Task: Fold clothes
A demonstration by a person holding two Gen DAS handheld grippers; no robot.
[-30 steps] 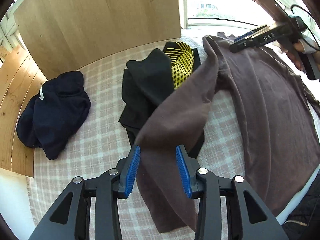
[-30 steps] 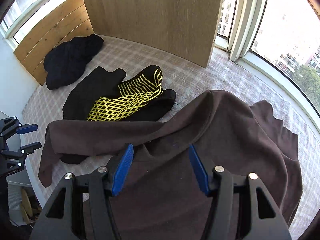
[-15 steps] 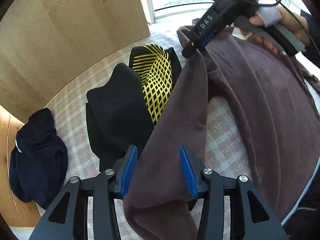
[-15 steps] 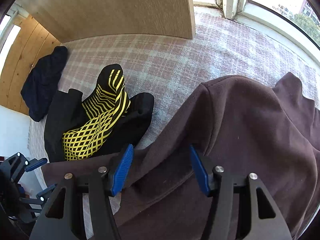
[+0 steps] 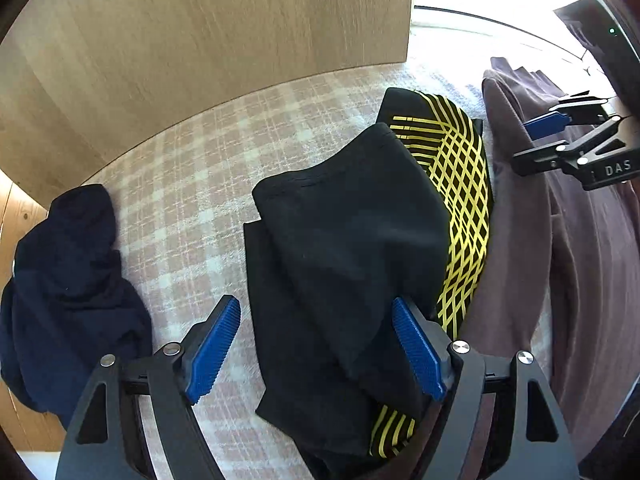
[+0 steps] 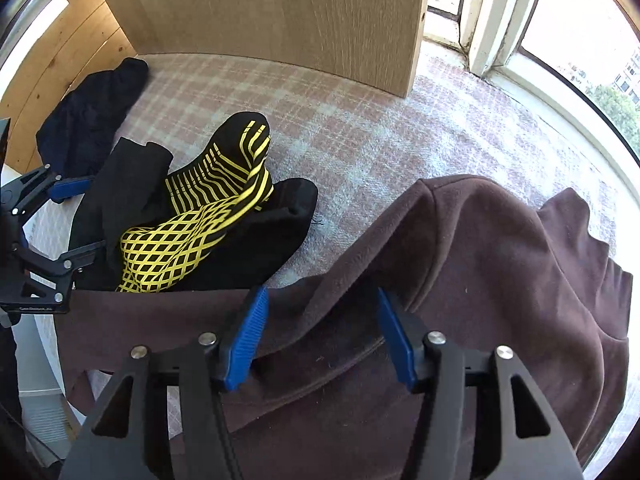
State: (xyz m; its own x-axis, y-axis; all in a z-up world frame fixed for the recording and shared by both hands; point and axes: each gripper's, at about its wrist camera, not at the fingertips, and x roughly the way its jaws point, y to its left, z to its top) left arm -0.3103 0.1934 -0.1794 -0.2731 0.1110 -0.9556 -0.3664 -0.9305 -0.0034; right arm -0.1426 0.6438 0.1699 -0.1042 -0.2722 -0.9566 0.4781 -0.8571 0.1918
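Note:
A brown sweatshirt [image 6: 500, 280] lies spread on the checked cloth, its sleeve stretched left [image 6: 160, 312]; it also shows at the right of the left wrist view [image 5: 580, 260]. My right gripper [image 6: 320, 340] is open just above the sleeve near the shoulder, nothing between its pads. My left gripper [image 5: 316, 344] is open over a black and yellow garment [image 5: 352, 240], which also shows in the right wrist view [image 6: 192, 232]. The right gripper is seen in the left wrist view [image 5: 568, 136], and the left gripper in the right wrist view [image 6: 56, 224].
A dark navy garment [image 5: 68, 292] lies bunched at the left by the wooden wall [image 5: 200, 40]. The checked cloth [image 5: 192, 168] covers the surface. Windows [image 6: 560, 40] stand at the right, with the surface edge [image 6: 44, 340] at the near left.
My left gripper has opened wider and swung left off the brown sleeve, now over the black and yellow garment. The sleeve lies lower and flatter. My right gripper stays open over it.

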